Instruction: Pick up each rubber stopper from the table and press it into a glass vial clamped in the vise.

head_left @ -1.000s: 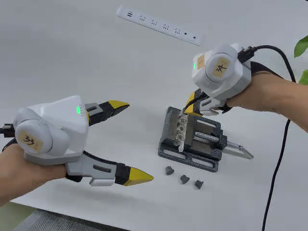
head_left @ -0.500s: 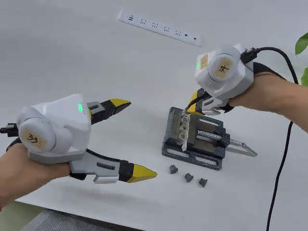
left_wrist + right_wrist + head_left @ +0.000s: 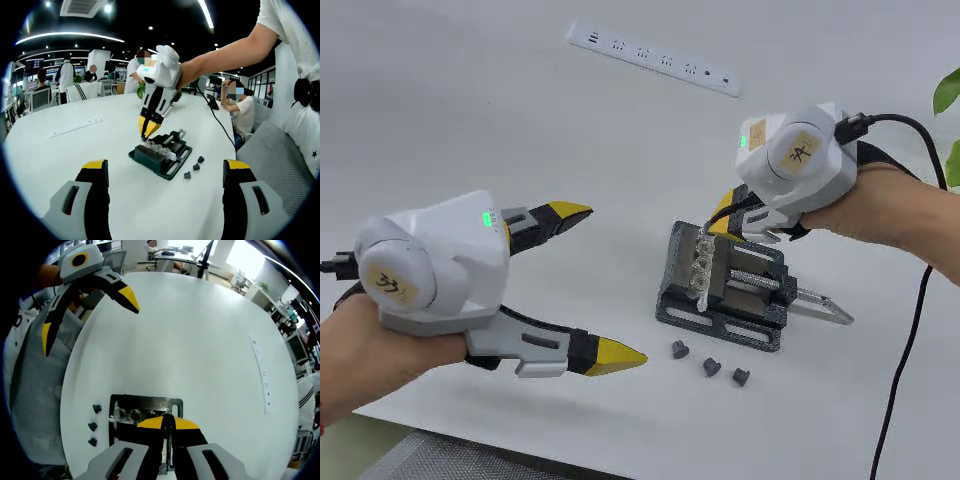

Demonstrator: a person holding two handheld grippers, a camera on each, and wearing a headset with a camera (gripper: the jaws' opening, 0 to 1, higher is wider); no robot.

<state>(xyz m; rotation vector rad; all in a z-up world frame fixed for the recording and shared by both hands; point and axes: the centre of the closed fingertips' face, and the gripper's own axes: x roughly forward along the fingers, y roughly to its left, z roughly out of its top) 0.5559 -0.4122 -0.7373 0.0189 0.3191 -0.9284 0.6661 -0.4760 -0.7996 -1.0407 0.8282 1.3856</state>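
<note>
White surface (image 3: 470, 120), round-edged. Dark vise (image 3: 720, 325) sits on it twd front. 3 rubber stoppers (image 3: 711, 367) in a row just in front of vise, not touching. White power strip (image 3: 655, 58) at back, well apart.

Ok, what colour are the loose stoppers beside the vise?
The stoppers are dark grey, clearest in the head view.

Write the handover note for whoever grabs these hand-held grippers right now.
Left hand-held gripper: open, empty, held over the table to the left of the vise in the head view.
Right hand-held gripper: shut, tips just above the row of vials; I cannot tell whether it pinches a stopper.
Three stoppers lie on the table beside the vise.
Done: vials clamped in the vise.
Left: press in at least those three stoppers.
</note>
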